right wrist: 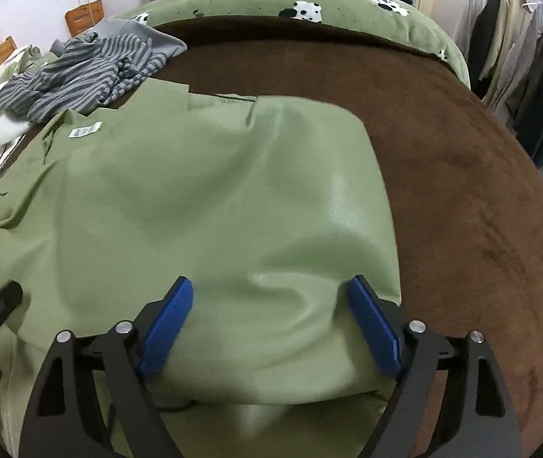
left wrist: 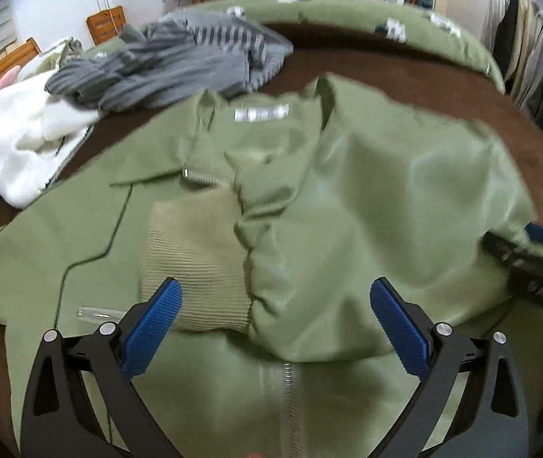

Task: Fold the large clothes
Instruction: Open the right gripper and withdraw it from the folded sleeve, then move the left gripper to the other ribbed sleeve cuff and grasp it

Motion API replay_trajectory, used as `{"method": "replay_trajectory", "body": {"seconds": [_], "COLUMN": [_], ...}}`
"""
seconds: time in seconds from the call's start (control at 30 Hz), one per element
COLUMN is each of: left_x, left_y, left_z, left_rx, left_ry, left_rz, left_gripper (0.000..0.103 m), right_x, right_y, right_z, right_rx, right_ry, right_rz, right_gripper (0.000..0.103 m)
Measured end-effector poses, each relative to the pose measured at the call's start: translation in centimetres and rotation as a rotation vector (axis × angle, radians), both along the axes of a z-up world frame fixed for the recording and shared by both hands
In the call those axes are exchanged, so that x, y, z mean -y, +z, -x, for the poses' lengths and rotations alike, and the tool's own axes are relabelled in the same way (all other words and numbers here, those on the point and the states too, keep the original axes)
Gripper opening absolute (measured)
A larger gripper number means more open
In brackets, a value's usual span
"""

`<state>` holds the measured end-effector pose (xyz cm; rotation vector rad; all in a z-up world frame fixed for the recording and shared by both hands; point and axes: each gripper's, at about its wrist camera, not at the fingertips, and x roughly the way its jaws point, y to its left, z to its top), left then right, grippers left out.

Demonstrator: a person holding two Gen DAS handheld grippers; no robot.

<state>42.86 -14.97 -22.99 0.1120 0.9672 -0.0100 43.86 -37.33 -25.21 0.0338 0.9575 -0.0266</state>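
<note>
- You are in a bedroom: a bed with a brown blanket point(right wrist: 462, 175) fills the view, with a rail of hanging clothes point(right wrist: 519, 61) at the far right and a shelf along the far wall.
- A green jacket point(left wrist: 309, 198) lies spread on the bed directly in front of you. Its collar and white label point away from you and its zip runs toward you, so its long axis runs near to far.
- One sleeve is folded across the chest, and its ribbed cuff point(left wrist: 195, 267) lies just beyond your left hand-held gripper point(left wrist: 275, 297).
- The left hand-held gripper hovers with its blue pads apart, holding nothing.
- Your right hand-held gripper point(right wrist: 269, 294) is also spread apart and empty, above the jacket's right side near its edge.
- A striped grey garment point(left wrist: 164, 65) and a white garment point(left wrist: 27, 141) lie heaped at the far left, off the jacket.
- My judgement: the right side lies nearest your right hand, for folding inward toward the zip.
</note>
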Motion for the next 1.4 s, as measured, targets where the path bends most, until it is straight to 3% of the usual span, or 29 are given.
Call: {"method": "replay_trajectory", "body": {"seconds": [0.57,0.8,0.9,1.07,1.17,1.4], "left_x": [-0.3,-1.4,-3.5,-9.2,-14.0,-25.1], "left_y": [-0.9,1.3,3.9,8.3,10.5,11.4], "left_z": [0.1,0.8,1.9,3.5,4.4,5.7], "left_rx": [0.008,0.041,0.096,0.145,0.174,0.126], "left_ry": [-0.014,-0.005,-0.006,0.040,0.085,0.223], "left_rz": [0.004,0.035,0.093,0.098,0.061,0.006], "left_gripper": [0.097,0.097,0.097,0.097,0.097,0.097], "right_x": [-0.1,-0.8,-1.2,-2.6,-4.2,-8.4], "right_y": [-0.2,0.5,2.0,4.6,6.2,8.5], "right_z": [-0.3,0.0,0.4,0.9,1.3,1.2], "right_rx": [0.006,0.006,0.015,0.051,0.077,0.131], "right_ry": [-0.007,0.004,-0.006,-0.002,0.025,0.062], "right_rz": [0.000,0.015,-0.029,-0.066,-0.051,-0.025], "right_gripper": [0.087,0.096,0.096,0.097,0.097,0.097]}}
